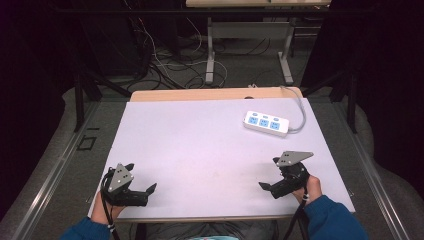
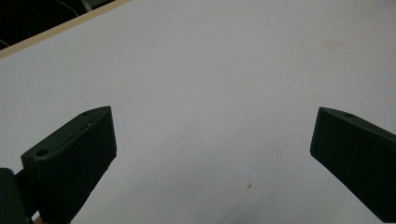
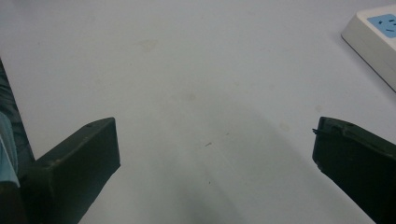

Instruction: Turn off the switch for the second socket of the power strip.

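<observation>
- Power strip (image 1: 266, 123): lies flat on the desk (image 1: 200, 145), far right part, w/ its long axis running left-right across the desk, right end a bit nearer the person. Socket faces point up.
- Look: white oblong body, rounded corners, three blue socket panels in a row along the top. Grey cable (image 1: 300, 112) leaves its right end, loops toward the desk's far edge.
- In the right gripper view the strip's corner (image 3: 373, 37) sits top right: white edge, one blue panel partly seen.
- Left gripper (image 1: 140, 180): near-left corner of the desk, jaws spread wide, nothing btwn them. Left gripper view: both black jaws far apart over bare pale desk (image 2: 210, 93), wooden desk edge at top left.
- Right gripper (image 1: 270, 175): near-right part of the desk, jaws wide too, holding nothing; well apart from the strip, which lies beyond it.
- Hands in blue sleeves grip both tools at the near edge.
- Desk top is pale lilac-white w/ a few faint marks.
</observation>
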`<state>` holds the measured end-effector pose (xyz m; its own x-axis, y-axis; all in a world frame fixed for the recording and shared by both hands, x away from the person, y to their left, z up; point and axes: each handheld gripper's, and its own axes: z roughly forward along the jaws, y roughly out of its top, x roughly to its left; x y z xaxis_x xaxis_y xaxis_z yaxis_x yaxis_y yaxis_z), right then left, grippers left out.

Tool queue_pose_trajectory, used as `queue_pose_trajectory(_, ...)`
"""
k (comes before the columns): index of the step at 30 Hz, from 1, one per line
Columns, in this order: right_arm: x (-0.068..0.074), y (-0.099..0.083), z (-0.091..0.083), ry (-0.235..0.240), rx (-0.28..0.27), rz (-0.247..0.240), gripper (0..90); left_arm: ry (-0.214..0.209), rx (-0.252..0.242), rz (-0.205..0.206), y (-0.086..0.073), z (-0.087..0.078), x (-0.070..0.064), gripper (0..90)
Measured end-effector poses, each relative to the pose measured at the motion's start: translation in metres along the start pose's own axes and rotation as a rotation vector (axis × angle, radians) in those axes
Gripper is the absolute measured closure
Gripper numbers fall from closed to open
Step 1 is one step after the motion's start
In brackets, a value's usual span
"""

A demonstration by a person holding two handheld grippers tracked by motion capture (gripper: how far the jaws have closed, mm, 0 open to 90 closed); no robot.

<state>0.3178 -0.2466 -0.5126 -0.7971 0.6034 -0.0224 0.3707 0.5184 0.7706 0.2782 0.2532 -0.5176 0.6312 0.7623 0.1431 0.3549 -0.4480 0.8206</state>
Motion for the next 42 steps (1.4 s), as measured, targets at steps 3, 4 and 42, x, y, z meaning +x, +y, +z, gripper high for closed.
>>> queue_pose_trajectory(3, -0.001, 0.0, 0.001, -0.004, -0.004, -0.001, 0.2, 0.003, -0.003, 0.001, 0.0, 0.0, 0.0, 0.4)
queue_pose_trajectory(4, -0.002, 0.001, 0.001, -0.001, -0.006, -0.003, 0.2, 0.003, -0.003, 0.001, 0.0, 0.0, 0.0, 0.4)
queue_pose_trajectory(42, -0.037, 0.023, 0.018, -0.06, 0.026, 0.061, 0.3, -0.002, 0.005, 0.007, 0.0, 0.001, 0.0, 0.4)
